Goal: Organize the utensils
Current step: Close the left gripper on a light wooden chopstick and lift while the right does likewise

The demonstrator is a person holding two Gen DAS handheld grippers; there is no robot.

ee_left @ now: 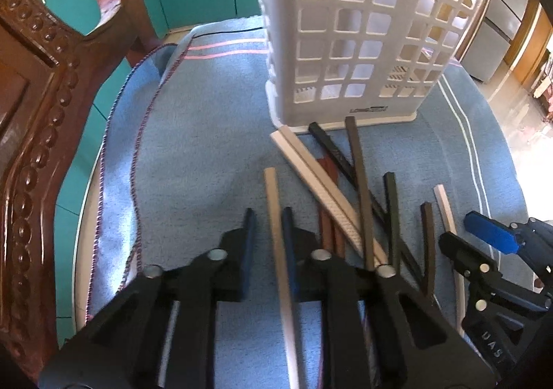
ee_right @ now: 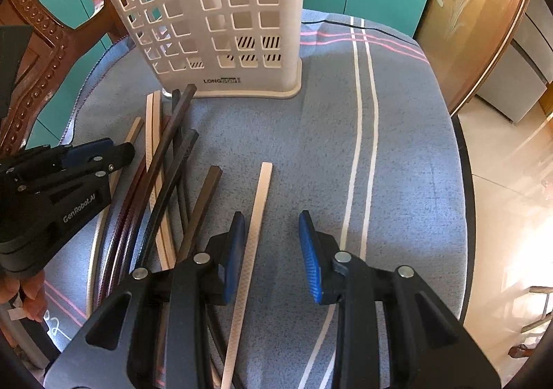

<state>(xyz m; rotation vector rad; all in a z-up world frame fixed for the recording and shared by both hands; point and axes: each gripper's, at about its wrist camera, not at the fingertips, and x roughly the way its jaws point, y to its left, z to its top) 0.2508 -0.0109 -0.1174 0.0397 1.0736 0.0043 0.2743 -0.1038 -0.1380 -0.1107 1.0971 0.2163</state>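
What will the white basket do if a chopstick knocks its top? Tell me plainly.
The basket is tall on a narrow base, so it could tip or slide. Its walls are mostly square holes, so it is probably light. It stands on a cloth, which may add some grip.

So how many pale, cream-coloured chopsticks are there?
4 cream chopsticks: one in the left gripper, two together by the white plastic basket, one inside the open right gripper. More may hide underneath.
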